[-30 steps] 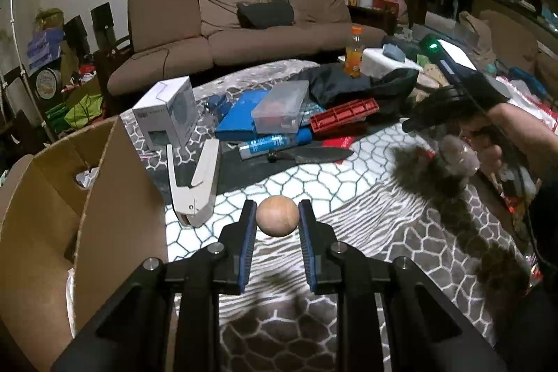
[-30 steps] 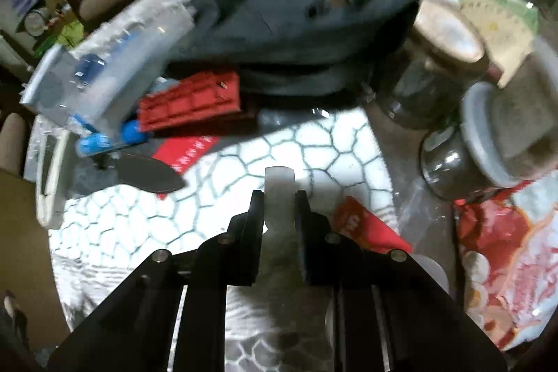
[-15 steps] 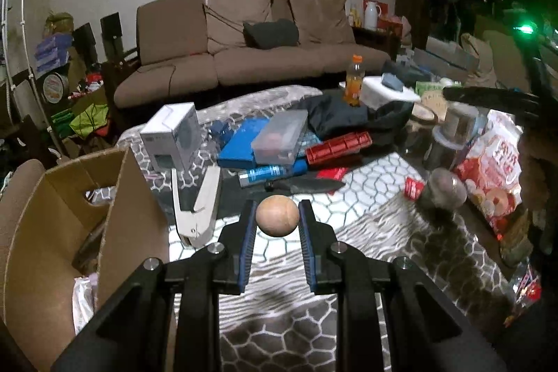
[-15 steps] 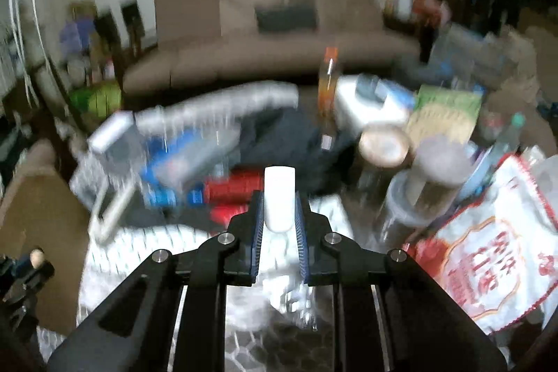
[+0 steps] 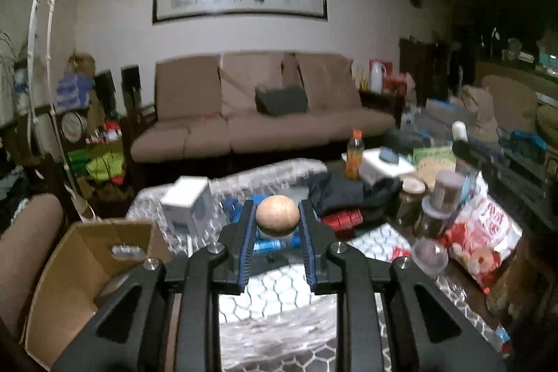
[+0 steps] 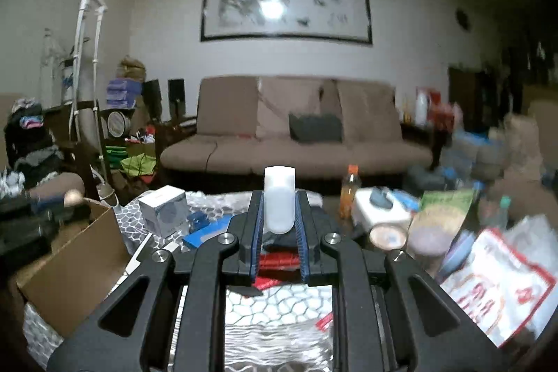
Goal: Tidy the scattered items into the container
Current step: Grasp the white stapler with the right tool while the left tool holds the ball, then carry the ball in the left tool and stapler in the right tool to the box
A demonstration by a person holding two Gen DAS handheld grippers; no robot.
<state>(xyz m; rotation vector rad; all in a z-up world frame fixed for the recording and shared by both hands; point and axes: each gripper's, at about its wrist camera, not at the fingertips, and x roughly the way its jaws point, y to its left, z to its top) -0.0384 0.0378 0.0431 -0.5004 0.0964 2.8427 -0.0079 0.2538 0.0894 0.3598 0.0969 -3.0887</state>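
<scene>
Hardly any writing can be read in either view. The white and red snack bag (image 6: 495, 288) at the right edge of the table carries large red characters, too blurred to make out. The small white cardboard box (image 6: 164, 210) near the brown cardboard container shows a grey printed panel with no legible words. The orange drink bottle (image 5: 354, 156) has a label whose print is too small to read. The framed ink painting (image 6: 286, 6) on the wall shows dark marks, unreadable.

Cardboard box (image 5: 69, 285) interior mostly hidden — contents unclear.
</scene>
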